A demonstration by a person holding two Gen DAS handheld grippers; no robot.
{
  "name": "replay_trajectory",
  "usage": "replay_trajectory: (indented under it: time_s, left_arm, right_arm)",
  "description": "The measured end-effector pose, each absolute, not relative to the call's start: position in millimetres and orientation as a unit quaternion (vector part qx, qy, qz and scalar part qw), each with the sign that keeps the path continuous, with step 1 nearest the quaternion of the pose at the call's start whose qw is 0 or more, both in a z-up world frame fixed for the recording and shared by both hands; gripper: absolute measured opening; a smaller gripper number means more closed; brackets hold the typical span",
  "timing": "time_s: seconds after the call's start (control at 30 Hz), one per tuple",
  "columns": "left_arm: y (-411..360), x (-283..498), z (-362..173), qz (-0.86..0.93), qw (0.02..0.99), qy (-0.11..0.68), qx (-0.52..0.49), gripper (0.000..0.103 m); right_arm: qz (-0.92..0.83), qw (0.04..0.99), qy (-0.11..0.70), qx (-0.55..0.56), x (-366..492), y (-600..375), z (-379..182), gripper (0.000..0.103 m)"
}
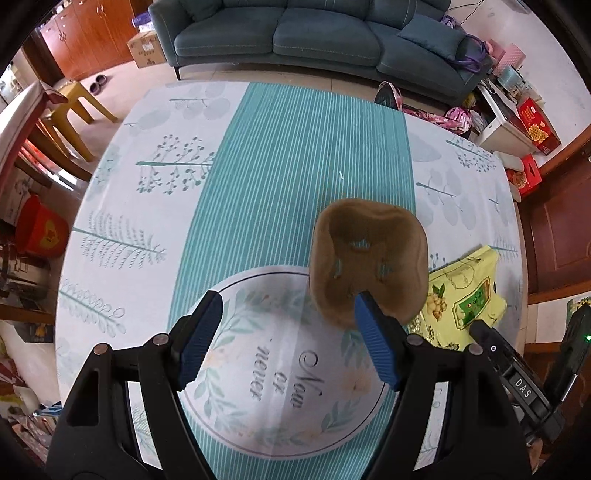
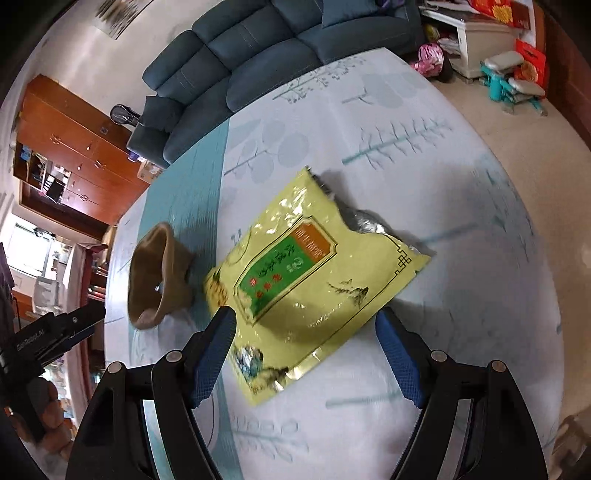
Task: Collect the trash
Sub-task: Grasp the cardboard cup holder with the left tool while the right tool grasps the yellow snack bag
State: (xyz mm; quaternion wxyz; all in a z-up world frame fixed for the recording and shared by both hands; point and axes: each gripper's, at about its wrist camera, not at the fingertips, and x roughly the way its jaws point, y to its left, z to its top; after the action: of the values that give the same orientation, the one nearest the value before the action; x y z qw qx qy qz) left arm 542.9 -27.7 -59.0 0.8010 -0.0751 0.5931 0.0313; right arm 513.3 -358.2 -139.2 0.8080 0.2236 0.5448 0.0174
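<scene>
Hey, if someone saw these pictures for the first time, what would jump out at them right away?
Probably the torn yellow snack bag, lying flat on the leaf-print tablecloth just ahead of the open right claw. Next, the brown paper cup holder standing on the teal striped band beside the bag, with the open left claw close above its near rim. A teal sofa fills the background.

Cup (image 1: 369,258) lying on its side on the counter (image 1: 258,166), packet (image 2: 314,280) flat just to its right, sofa (image 1: 314,40) behind the counter, cabinet (image 1: 85,33) to the sofa's left, stool (image 1: 79,99) before the cabinet.
</scene>
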Motion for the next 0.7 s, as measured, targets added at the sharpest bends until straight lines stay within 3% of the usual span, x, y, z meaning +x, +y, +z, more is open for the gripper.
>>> replay_trajectory:
  time_s: [0.23, 0.33, 0.4, 0.47, 0.53, 0.6, 0.63, 0.67, 0.7]
  left_arm:
    - [-25.0, 563.1, -87.7, 0.032, 0.779, 0.618, -0.103, 0.071]
    - [-27.5, 569.6, -101.5, 0.031, 0.767, 0.631, -0.11, 0.071]
    - [-29.0, 573.1, -110.5, 0.03, 0.76, 0.638, -0.117, 0.071]
    - [-30.9, 576.2, -119.9, 0.032, 0.753, 0.646, -0.119, 0.071]
    - [-31.6, 577.0, -125.7, 0.036, 0.752, 0.647, -0.121, 0.059]
    - [-31.8, 576.6, -132.0, 0.039, 0.746, 0.653, -0.124, 0.032]
    - [-31.9, 575.5, -133.4, 0.042, 0.747, 0.652, -0.124, 0.029]
    - [-32.2, 573.2, -132.0, 0.044, 0.753, 0.644, -0.122, 0.018]
    - [-32.3, 571.6, -132.0, 0.042, 0.754, 0.644, -0.126, 0.017]
  right_arm:
    - [0.0, 0.825, 0.544, 0.152, 534.4, -329.6, -140.2, 0.078]
    - [0.005, 0.837, 0.533, 0.123, 534.0, -321.8, -138.6, 0.057]
    - [0.011, 0.843, 0.528, 0.107, 533.7, -318.9, -138.2, 0.033]
    - [0.025, 0.844, 0.525, 0.106, 535.8, -317.0, -139.3, 0.023]
    - [0.04, 0.844, 0.523, 0.114, 537.5, -317.0, -140.9, 0.018]
    - [0.058, 0.844, 0.516, 0.133, 537.2, -319.9, -141.0, 0.011]
    - [0.066, 0.844, 0.513, 0.141, 536.9, -320.7, -141.0, 0.009]
    - [0.075, 0.844, 0.51, 0.149, 535.6, -321.0, -139.9, 0.007]
    - [0.085, 0.844, 0.505, 0.159, 533.2, -322.7, -138.3, 0.006]
